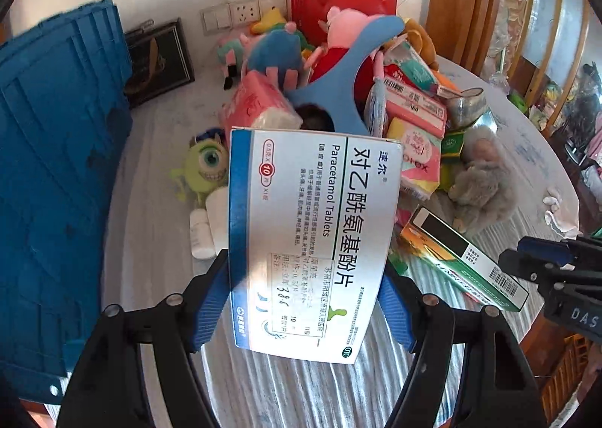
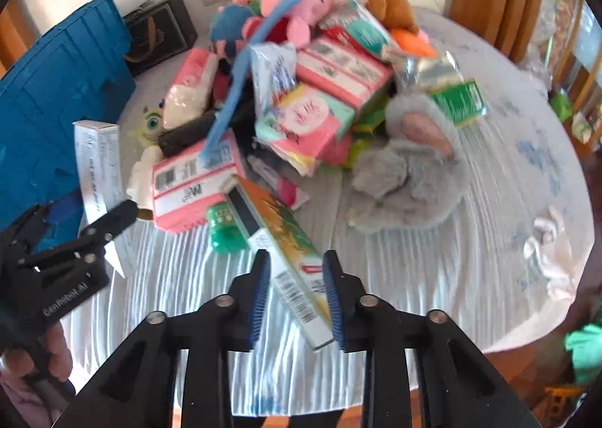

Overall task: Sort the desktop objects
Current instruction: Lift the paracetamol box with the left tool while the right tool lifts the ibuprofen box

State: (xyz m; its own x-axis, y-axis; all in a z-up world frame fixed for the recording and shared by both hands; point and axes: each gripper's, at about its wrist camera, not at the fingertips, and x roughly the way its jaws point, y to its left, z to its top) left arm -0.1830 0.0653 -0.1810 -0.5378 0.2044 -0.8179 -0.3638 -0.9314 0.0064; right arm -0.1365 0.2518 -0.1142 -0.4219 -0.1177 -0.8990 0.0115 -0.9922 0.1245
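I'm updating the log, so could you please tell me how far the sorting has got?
Nothing looks sorted yet. In hand: the left gripper holds a tablet box, and the right gripper is shut on a long carton. Left: the pile of toys, tissue packs and bottles on the table beside the blue crate.

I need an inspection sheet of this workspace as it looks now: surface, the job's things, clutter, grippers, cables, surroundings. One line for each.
Surface: round table under a pale ribbed cloth, mostly bare at the near side.
Job's things: paracetamol box and long green-orange box, each lifted between blue pads.
Clutter: pile of tissue packs, plush toys including a grey one, a red bag at the back.
Grippers: left hand-held gripper shut on the paracetamol box; right hand-held gripper shut on the long green-orange box.
Cables: nothing seen.
Surroundings: blue crate at left, wall sockets, wooden chairs at right.
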